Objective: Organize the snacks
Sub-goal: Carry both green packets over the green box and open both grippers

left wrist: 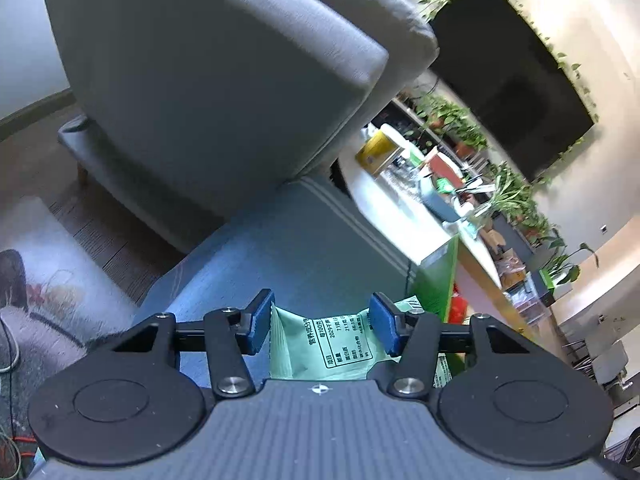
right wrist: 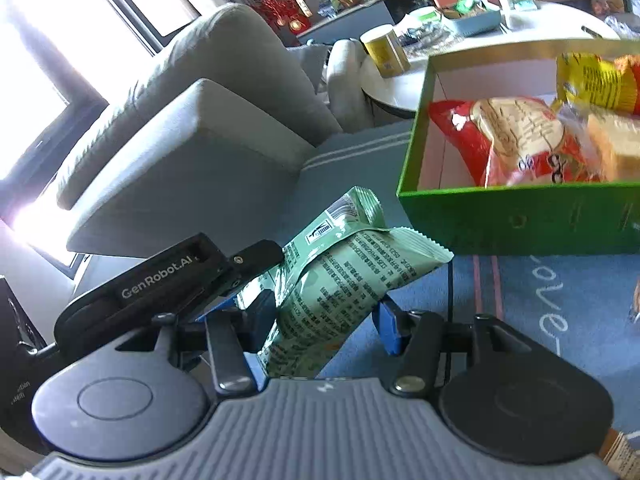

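Snacks [right wrist: 520,140] already fill the box [right wrist: 512,220], right of frame; both grippers [left wrist: 322,322] [right wrist: 320,320] clamp a green packet [right wrist: 340,280], not yet boxed.

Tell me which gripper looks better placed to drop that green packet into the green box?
Probably the right gripper: its view shows the green snack packet pointing toward the open green box close ahead.

Grey armchair [left wrist: 208,92], round white table [right wrist: 404,80], potted plants [left wrist: 452,116], blue rug [right wrist: 560,300].
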Motion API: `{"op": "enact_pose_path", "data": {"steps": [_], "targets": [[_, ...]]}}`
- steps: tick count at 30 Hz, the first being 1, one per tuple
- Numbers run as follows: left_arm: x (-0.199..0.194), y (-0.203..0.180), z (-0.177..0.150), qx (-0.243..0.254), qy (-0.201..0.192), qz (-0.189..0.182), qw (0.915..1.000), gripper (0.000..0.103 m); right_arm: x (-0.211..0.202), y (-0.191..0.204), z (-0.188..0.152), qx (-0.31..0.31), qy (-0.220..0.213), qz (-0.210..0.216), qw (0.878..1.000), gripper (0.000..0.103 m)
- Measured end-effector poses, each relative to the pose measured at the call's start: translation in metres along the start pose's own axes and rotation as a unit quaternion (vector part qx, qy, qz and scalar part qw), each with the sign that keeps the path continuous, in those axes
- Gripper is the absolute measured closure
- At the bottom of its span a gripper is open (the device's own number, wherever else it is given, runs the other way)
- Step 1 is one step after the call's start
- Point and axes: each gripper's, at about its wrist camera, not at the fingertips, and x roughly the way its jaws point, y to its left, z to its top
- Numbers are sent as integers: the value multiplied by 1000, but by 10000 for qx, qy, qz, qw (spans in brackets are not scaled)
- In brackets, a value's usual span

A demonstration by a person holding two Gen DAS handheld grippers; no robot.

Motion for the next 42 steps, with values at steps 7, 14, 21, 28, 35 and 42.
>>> {"op": "enact_pose_path", "data": {"steps": [7, 14, 21, 28, 35, 42], "targets": [[-19, -23, -1, 139, -348, -365, 9986, 55, -28, 1, 12, -56, -310, 45, 9995, 30], [-26, -66, 1, 477, -398, -485, 9969, 55, -55, -13, 30, 132, -603, 94, 9980, 30], [-15, -110, -2, 857, -349, -646, 9936, 55, -73, -40, 46, 429, -930, 86, 9947, 30], [8, -152, -18, 1158, -258, -770, 9899, 57, -84, -84, 61, 965, -1074, 33, 9895, 30], [44, -193, -34, 1498, -14, -808, 9854, 57, -87, -126, 72, 1340, -1167, -31, 9841, 30], [73, -211, -47, 1663, 199, -773, 9828, 57, -81, -155, 76, 1602, -1132, -94, 9805, 30]]}}
